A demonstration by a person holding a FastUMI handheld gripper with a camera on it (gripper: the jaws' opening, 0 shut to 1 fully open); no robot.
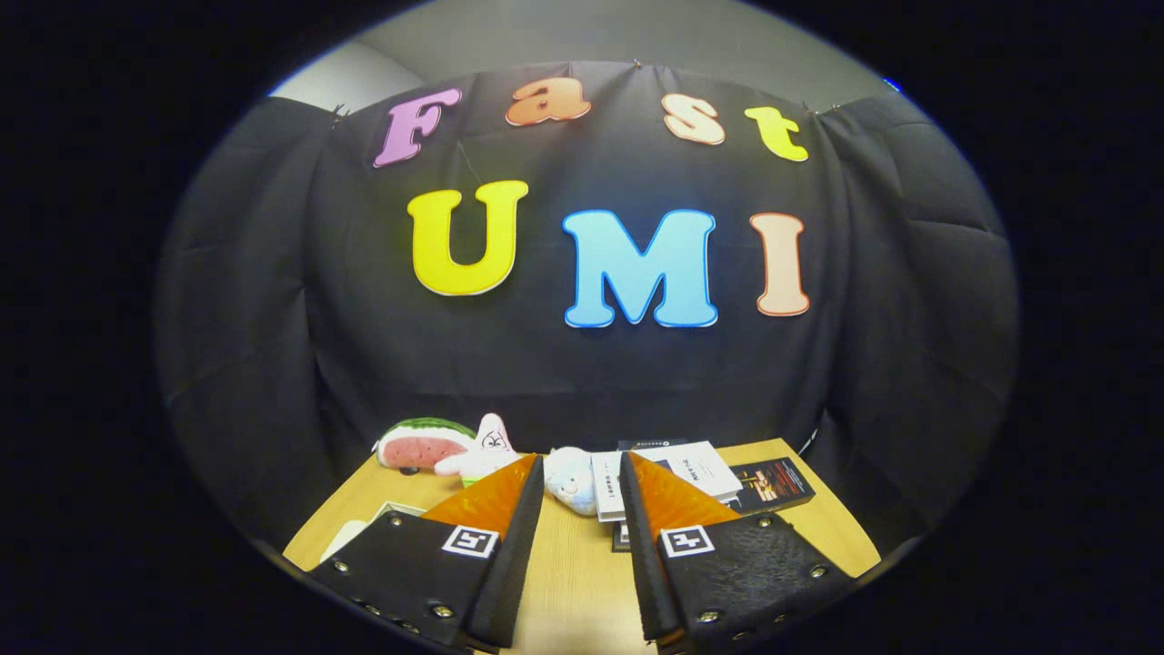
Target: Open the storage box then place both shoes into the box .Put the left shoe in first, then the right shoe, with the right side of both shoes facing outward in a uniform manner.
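Storage box and shoes need finding before anything else, so the gripper [582, 473], fingers apart and empty, should tilt down over the wooden table [573, 573].

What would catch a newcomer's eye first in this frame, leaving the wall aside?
The open gripper stands out first: its two fingers are apart over the bare wooden table, holding nothing. Just beyond them, a row of soft toys lines the table's far edge: a watermelon-slice plush, a pink star plush and a pale plush. Next to those lie white booklets and a dark booklet.
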